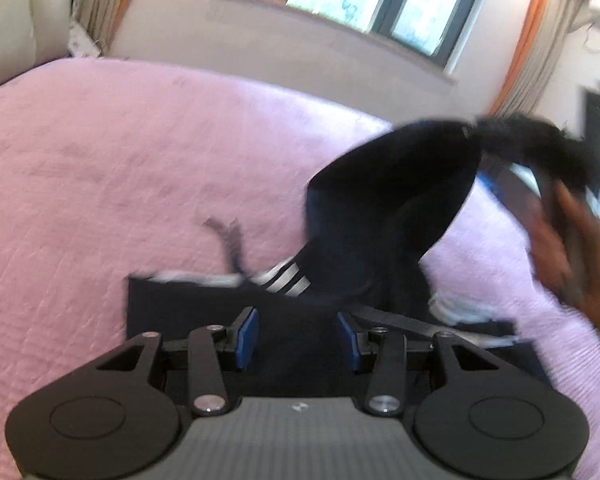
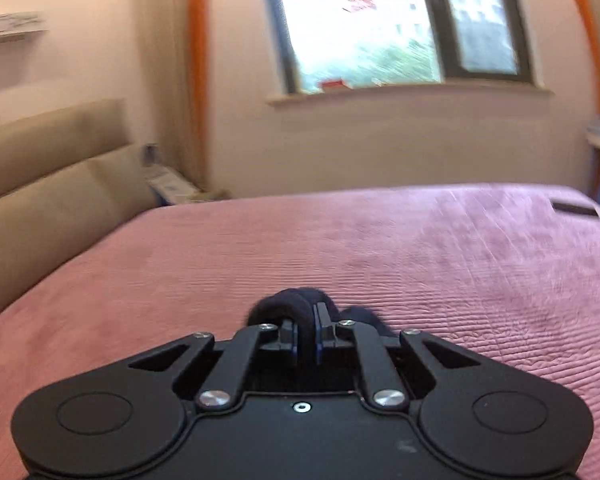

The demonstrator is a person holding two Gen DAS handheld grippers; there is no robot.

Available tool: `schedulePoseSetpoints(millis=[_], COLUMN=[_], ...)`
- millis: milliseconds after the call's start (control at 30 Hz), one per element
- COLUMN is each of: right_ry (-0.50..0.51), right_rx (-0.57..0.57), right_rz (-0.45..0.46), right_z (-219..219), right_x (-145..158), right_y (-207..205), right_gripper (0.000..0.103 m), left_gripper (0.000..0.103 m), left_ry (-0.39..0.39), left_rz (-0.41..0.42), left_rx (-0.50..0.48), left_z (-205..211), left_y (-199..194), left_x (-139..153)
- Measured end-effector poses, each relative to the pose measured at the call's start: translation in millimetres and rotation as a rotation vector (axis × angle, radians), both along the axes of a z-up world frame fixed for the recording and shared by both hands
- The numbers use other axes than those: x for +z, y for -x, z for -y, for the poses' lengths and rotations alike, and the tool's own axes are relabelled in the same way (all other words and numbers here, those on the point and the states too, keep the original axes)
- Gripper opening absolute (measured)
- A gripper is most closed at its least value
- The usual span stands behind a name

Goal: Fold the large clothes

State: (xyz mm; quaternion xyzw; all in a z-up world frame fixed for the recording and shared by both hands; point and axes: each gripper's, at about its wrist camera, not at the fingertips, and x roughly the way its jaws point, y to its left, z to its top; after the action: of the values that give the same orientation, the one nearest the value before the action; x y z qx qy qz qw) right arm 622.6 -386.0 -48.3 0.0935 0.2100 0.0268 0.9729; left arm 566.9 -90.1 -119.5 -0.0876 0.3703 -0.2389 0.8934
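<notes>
Right tool [image 2: 307, 334] pinching garment [image 2: 296, 312], bed [image 2: 420, 248] beyond

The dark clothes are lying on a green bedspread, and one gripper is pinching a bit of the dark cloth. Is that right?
Not quite. The bedspread is pink, not green; both wrist views show it. The rest holds: in the right wrist view the right gripper is shut on a fold of the dark clothes.

Both wrist views low over pink bed [image 1: 100, 168], facing window [image 2: 364, 32], sharing both.
</notes>
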Motion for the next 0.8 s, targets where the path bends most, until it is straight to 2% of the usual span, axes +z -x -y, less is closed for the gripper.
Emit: schedulePoseSetpoints(millis=[67,133,167,267,400,500,533,600,633,700,800], right_ry=[0.053,0.091,0.104,0.112,0.107,0.087,0.081,0.075,0.069,0.069,0.075], right_rx=[0.063,0.110,0.130,0.185,0.216,0.220,0.220,0.199,0.188,0.146,0.092], right_rz=[0.029,0.044,0.046,0.038,0.038,0.037,0.041,0.050,0.049,0.049,0.050], right_z=[-18,-32,-37,-49,-56,-56,-56,-54,-53,-50,-46], right_x=[16,29,34,45,56,63,65,69,71,72,75], right_y=[39,70,81,111,136,149,153,162,167,176,184], right_gripper=[0.011,0.011,0.011,0.011,0.011,0.011,0.011,0.011,0.011,0.011,0.011], left_gripper=[0.046,0.046,0.046,0.057,0.057,0.058,0.056,0.034,0.030,0.013,0.010], left_ry=[0.057,0.069,0.053,0.002,-0.047,-0.122,-0.151,-0.177,-0.165,-0.136,-0.109], left_rz=[-0.002,0.038,0.070,0.154,0.247,0.291,0.309,0.318,0.312,0.304,0.384], left_rx=[-0.022,-0.031,-0.038,-0.085,-0.143,-0.134,-0.100,-0.027,0.002,0.067,0.099], left_z=[13,31,42,72,97,112,116,118,116,105,84], left_y=[-5,-5,-4,5,22,33,33,30,27,24,41], left_x=[10,22,30,51,72,76,76,74,74,78,105])
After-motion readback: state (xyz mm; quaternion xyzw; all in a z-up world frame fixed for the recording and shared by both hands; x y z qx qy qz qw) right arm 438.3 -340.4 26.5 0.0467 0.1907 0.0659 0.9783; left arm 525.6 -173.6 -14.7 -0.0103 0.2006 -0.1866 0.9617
